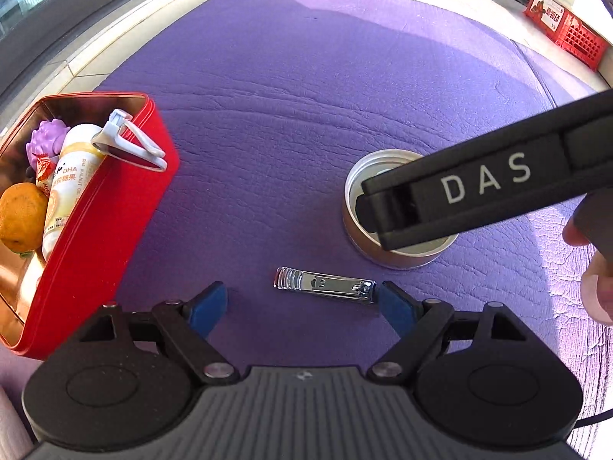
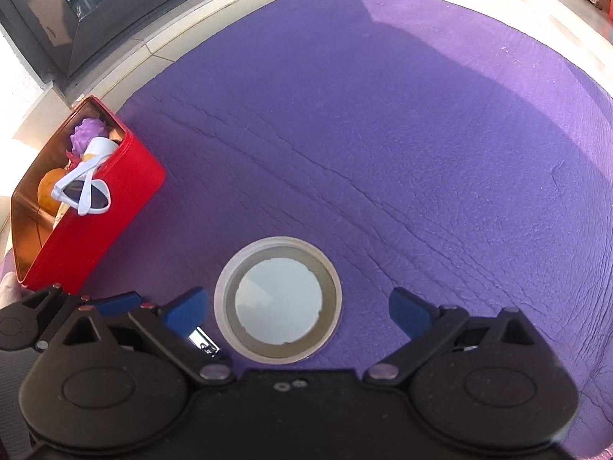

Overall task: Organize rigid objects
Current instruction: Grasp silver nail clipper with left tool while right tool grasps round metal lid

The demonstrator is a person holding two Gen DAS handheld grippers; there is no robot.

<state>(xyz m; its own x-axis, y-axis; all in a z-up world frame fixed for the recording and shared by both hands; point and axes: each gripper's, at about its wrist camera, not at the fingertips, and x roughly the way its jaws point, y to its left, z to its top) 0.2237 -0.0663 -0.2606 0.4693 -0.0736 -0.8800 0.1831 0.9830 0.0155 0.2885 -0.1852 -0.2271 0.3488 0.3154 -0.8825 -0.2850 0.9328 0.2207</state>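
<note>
A silver nail clipper (image 1: 323, 284) lies flat on the purple mat, just ahead of my left gripper (image 1: 302, 308), which is open with its blue pads either side of it. A round metal tin (image 2: 277, 299) stands open-side up on the mat; my right gripper (image 2: 299, 312) is open and hovers over it, its pads straddling the rim. The tin also shows in the left wrist view (image 1: 394, 222), partly hidden by the right gripper. The clipper's tip peeks out in the right wrist view (image 2: 203, 341). A red box (image 1: 95, 230) at the left holds a bottle, an orange, a purple toy and a white clip.
The purple mat (image 1: 306, 96) covers the work surface. The red box also shows in the right wrist view (image 2: 95, 226). A red crate (image 1: 567, 27) stands far off at the upper right. A dark cabinet (image 2: 115, 7) stands beyond the mat.
</note>
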